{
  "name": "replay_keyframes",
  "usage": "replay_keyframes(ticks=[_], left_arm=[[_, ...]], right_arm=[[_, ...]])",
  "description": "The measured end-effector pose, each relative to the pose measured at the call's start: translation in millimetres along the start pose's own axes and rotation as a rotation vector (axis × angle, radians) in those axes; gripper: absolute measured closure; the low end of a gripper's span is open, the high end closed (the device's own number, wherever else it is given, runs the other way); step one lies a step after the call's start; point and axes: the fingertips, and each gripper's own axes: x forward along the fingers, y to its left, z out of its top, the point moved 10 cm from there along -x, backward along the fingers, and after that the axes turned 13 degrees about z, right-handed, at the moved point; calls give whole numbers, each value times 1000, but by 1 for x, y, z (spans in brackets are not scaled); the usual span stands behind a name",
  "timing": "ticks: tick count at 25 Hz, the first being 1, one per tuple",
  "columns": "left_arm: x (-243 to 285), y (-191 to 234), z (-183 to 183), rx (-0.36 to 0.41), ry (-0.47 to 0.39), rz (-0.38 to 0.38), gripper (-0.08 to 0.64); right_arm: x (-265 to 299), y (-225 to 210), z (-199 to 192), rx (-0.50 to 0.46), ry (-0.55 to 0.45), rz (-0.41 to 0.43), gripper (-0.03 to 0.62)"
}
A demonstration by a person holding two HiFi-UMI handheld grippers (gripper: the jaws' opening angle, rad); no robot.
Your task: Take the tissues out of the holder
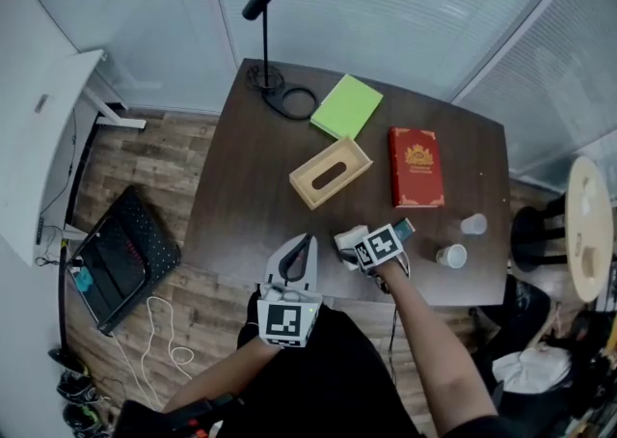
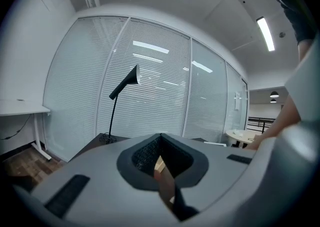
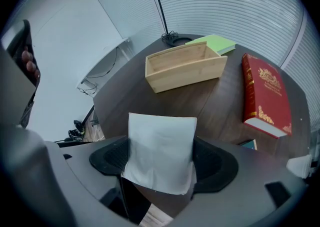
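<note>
The wooden tissue holder (image 1: pixel 307 185) lies in the middle of the dark table (image 1: pixel 241 195), its slotted face up; it also shows in the right gripper view (image 3: pixel 183 66), beyond the jaws. My right gripper (image 1: pixel 349 245) hangs steeply downward over the table's near edge, shut on a folded white pack of tissues (image 3: pixel 160 153) that fills the gap between its jaws (image 3: pixel 159 158). The pack shows as a white lump (image 1: pixel 351 236) in the head view. My left gripper (image 1: pixel 307 237) is held nearly level at the near edge, to the left of the right one, jaws together and holding nothing (image 2: pixel 160 141).
A red book (image 1: pixel 416 167) lies right of the holder, a green notebook (image 1: pixel 346 105) behind it. A black desk lamp (image 1: pixel 265 36) stands at the far left corner. Two small cups (image 1: pixel 473 224) (image 1: pixel 450 256) sit at the near right. A black panel (image 1: pixel 125 258) lies on the floor.
</note>
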Motion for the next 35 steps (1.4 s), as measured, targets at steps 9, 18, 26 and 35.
replay_keyframes(ticks=[9, 18, 26, 35], left_arm=[[25, 36, 7, -31, 8, -120, 560], [32, 59, 10, -58, 4, -177, 560], [31, 81, 7, -73, 8, -203, 560], [25, 117, 10, -76, 13, -198, 560]], right_arm=[[26, 28, -15, 178, -16, -16, 201], [47, 53, -19, 329, -73, -46, 201], [73, 76, -24, 470, -111, -74, 201], [102, 101, -24, 487, -83, -82, 201]])
